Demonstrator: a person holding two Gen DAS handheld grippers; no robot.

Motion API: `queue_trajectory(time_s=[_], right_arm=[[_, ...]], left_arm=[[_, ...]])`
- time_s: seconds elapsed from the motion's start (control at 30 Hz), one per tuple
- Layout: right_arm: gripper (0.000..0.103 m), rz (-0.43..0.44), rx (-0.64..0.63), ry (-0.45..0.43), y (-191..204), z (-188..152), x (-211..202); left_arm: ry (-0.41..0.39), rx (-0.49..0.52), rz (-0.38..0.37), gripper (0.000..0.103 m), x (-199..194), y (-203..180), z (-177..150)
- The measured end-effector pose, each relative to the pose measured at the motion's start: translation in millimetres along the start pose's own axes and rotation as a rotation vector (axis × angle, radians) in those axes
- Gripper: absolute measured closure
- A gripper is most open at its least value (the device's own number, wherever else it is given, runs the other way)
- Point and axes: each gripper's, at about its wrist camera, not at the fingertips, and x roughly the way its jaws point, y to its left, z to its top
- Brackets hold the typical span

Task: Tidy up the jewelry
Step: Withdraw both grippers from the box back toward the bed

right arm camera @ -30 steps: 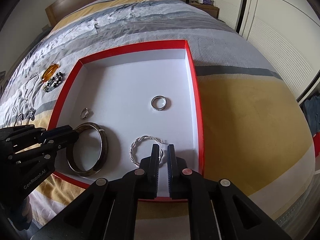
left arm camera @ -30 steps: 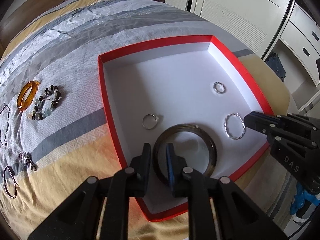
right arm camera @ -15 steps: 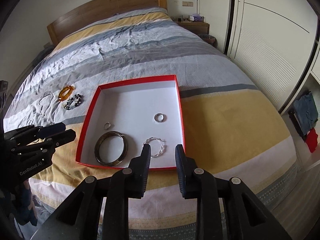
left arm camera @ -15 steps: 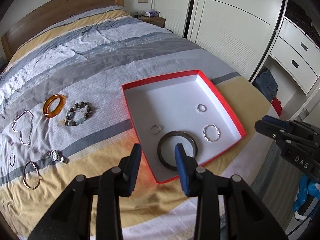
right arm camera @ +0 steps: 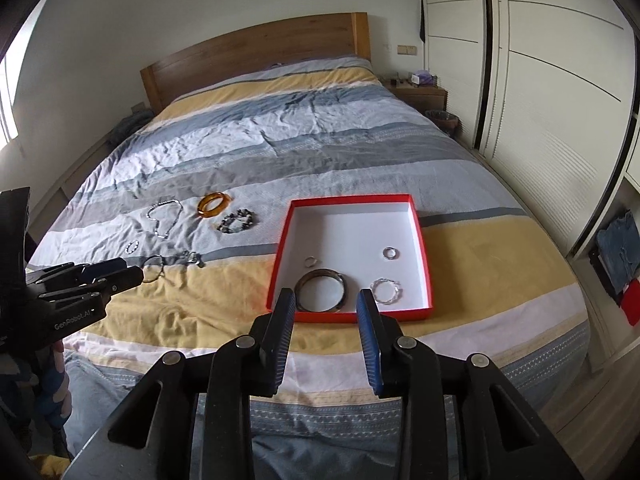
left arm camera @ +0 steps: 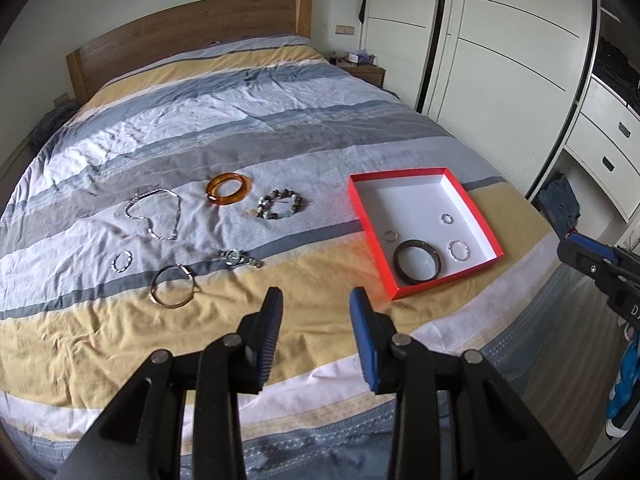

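A red box with a white floor (left arm camera: 400,174) lies on the bed and holds a dark bangle (left arm camera: 418,266), a twisted silver hoop (left arm camera: 458,249) and two small rings. Loose on the cover to its left lie an amber bangle (left arm camera: 229,188), a beaded bracelet (left arm camera: 280,204), a silver chain (left arm camera: 154,214), a silver bangle (left arm camera: 173,286) and smaller pieces. My left gripper (left arm camera: 316,296) hangs open and empty, high above the yellow stripe. My right gripper (right arm camera: 326,296) hovers above the box (right arm camera: 352,199), its jaws opening with nothing between them.
White wardrobe doors (right arm camera: 560,80) and drawers run along the right side of the bed. A wooden headboard (left arm camera: 188,36) stands at the far end, with a nightstand (right arm camera: 420,92) beside it. Clothes lie on the floor at the right (right arm camera: 616,252).
Both grippers let go of the pieces in the box, opened, and pulled up and back. The dark bangle and twisted hoop stay in the box. The left view has swung left.
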Motion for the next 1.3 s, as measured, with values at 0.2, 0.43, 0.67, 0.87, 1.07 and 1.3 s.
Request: queue_trajectory(time_s=[0.2, 0.43, 0.67, 0.87, 1.07, 1.3], right_arm=[[0.064, 0.044, -0.037, -0.045, 38.2, -6.8, -33.0], [0.057, 0.084, -0.085, -0.106, 77.4, -16.5, -75.6], [0.056, 0.116, -0.16, -0.171, 117.4, -20.7, -117.9], [0.052, 0.144, -0.212, -0.23, 144.8, -21.0, -149.0], [0.048, 0.161, -0.244, -0.264, 159.5, -17.7, -163.3], [0.047, 0.177, -0.252, -0.238, 164.5, -11.3, -145.0]], left_arm=[[-0.06, -0.045, 0.031, 0.07, -54.0, 31.2, -22.0], [-0.138, -0.125, 0.072, 0.055, -109.9, 69.6, -47.2], [-0.213, -0.178, 0.113, 0.054, -161.9, 99.0, -63.3], [-0.291, -0.201, 0.133, 0.054, -203.9, 111.5, -66.8], [-0.33, -0.215, 0.154, 0.054, -222.1, 119.4, -66.8], [-0.281, -0.24, 0.155, 0.054, -200.4, 133.9, -65.9]])
